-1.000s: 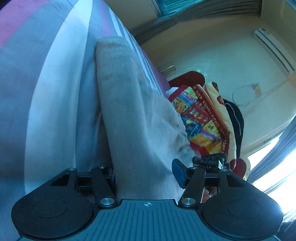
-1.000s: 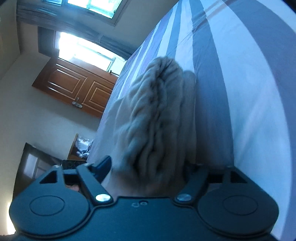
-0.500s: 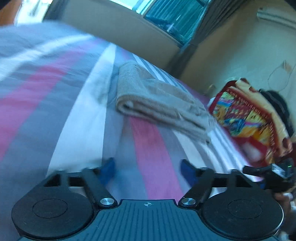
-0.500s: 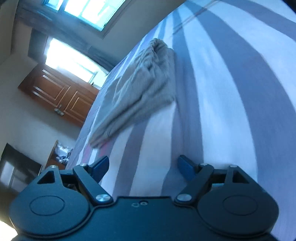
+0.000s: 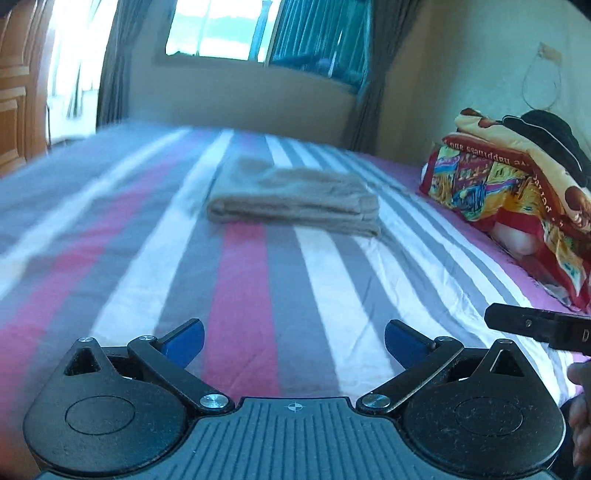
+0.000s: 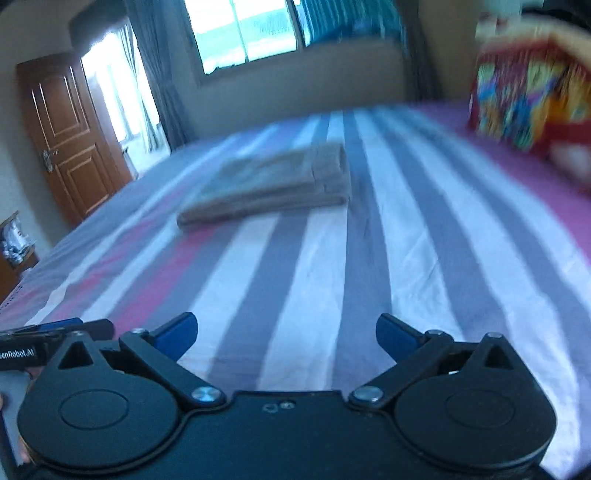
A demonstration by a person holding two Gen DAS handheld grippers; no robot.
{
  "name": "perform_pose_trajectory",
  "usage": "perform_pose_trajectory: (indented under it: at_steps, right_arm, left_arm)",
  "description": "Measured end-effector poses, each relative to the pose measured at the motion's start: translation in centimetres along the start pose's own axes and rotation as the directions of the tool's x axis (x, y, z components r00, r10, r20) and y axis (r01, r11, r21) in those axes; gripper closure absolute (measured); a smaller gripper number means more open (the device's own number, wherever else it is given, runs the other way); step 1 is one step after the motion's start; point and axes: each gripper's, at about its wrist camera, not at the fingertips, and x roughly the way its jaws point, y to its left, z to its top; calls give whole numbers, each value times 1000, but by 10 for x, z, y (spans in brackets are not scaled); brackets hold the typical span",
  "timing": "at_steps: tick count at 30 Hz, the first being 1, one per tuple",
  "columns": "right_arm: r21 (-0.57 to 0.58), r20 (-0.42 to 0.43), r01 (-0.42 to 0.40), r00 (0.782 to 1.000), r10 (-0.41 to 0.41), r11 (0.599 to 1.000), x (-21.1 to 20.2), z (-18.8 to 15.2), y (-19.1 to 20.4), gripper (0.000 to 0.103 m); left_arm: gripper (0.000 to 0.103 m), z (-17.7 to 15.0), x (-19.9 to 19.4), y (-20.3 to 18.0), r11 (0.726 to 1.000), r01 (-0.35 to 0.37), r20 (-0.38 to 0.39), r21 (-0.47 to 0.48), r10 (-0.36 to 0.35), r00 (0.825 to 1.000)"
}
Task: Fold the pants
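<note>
Both jaws were spreading wide with nothing between them: my left gripper [image 5: 294, 341] and my right gripper [image 6: 286, 334] each hung over bare sheet, blue pads well apart, gripping nothing.

Largest before me was the bed [image 5: 317, 295], covered in a sheet striped grey, white and pink, running away toward a wall with a window [image 5: 218, 29] and dark curtains. In the right wrist view a brown wooden door [image 6: 70, 136] stood at the far left of the room.

At the right side of the bed, against the wall, sat a pile of bright red and yellow bedding [image 5: 517, 199] with a dark cloth on top; the right wrist view showed it only as a blur.

The pants [image 5: 295, 203], beige, lay folded into a flat, oblong stack near the middle of the bed, resting across the stripes, well apart from both grippers and clear of the bedding pile. In the right wrist view the same stack [image 6: 273, 184] lay ahead and a little to the left.

Smallest, part of my right gripper's black body showed at the right edge of the left wrist view, with fingers [image 5: 580, 413] of my hand just below it.
</note>
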Motion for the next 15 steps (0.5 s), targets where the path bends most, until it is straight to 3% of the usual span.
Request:
perform_pose_trajectory:
  at_steps: [3,6,15]
  right_arm:
    - [-36,90,75,993,-72,997,-20,-4,17,1]
    - [-62,133,86,988,-78,994,-27,-1,23,1]
    - [-87,165,100,983,-85,991,-36,10,21,1]
  left_arm:
    - [0,5,-20,-10,1000,-14,40,28,13,999]
    - [0,9,-30,-8,1000,20,56,8,-20,998]
    - [0,14,-33,-1,1000,0,86,-11,1,996]
